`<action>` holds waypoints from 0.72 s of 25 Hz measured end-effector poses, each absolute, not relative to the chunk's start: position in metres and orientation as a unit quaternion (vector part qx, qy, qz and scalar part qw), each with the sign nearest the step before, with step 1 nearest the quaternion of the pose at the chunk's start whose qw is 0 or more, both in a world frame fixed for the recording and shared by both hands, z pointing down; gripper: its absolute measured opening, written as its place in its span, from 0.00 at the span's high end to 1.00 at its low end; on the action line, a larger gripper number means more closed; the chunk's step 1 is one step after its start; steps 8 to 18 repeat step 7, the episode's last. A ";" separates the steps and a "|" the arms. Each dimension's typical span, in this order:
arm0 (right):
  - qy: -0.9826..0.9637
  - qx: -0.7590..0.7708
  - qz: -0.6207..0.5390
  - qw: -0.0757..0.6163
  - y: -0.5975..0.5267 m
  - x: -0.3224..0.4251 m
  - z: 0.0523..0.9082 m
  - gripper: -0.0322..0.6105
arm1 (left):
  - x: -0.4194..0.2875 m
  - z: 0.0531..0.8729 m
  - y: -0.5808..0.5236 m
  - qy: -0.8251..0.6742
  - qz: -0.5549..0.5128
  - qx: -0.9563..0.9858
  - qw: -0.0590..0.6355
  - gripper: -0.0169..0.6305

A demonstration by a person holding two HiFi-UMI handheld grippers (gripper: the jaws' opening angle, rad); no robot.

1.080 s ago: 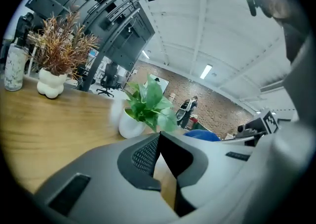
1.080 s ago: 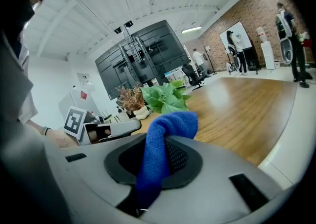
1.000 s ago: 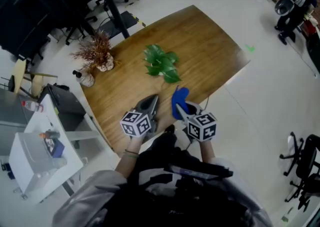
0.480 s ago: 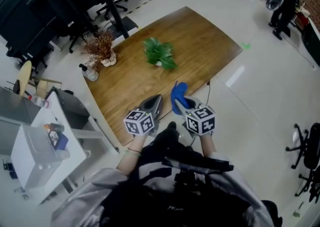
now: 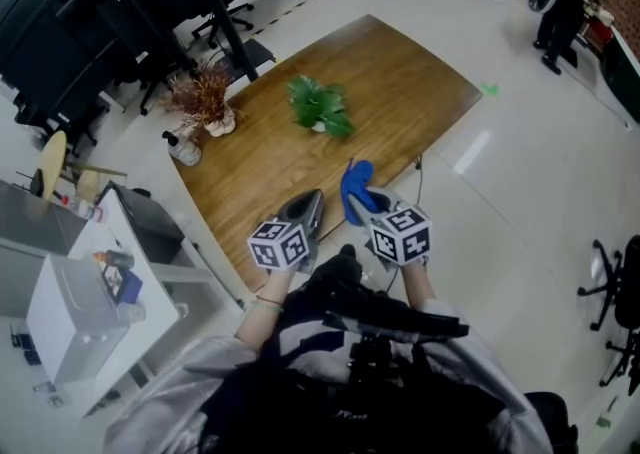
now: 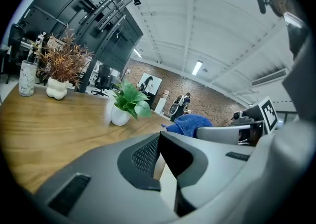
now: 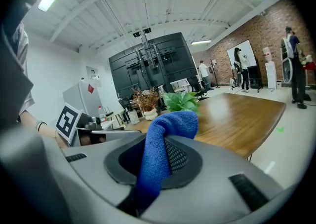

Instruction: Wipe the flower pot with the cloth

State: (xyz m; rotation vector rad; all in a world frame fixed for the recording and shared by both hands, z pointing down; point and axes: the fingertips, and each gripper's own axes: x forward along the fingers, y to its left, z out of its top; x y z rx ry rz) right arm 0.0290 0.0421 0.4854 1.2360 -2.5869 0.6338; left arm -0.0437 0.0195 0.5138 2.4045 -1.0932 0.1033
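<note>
A green leafy plant in a white flower pot (image 5: 318, 123) stands mid-table, and shows ahead in the left gripper view (image 6: 119, 115). My right gripper (image 5: 362, 204) hovers over the table's near edge, shut on a blue cloth (image 5: 356, 185) that bulges up between its pads (image 7: 159, 155). The plant's leaves (image 7: 181, 101) show beyond the cloth; the pot is hidden there. My left gripper (image 5: 306, 200) is beside it on the left, shut with nothing in it (image 6: 159, 141). Both grippers are well short of the pot.
The wooden table (image 5: 400, 72) also carries a dried plant in a white vase (image 5: 205, 107) and a small bottle (image 5: 184, 148) at its far left corner. A white cart (image 5: 80, 312) stands left of me; office chairs and people are farther off.
The head view has shifted a little, so the table sits slightly higher in the picture. Both grippers stay at the near edge; the right one still has the cloth.
</note>
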 end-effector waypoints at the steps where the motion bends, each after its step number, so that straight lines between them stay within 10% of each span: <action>1: -0.877 0.418 0.214 0.102 0.042 0.027 0.486 0.85 | -0.045 0.515 0.020 -0.402 0.038 0.881 0.248 0.96; 18: -0.880 0.409 0.214 0.113 0.048 0.008 0.493 0.85 | -0.064 0.524 0.025 -0.408 0.041 0.876 0.255 0.96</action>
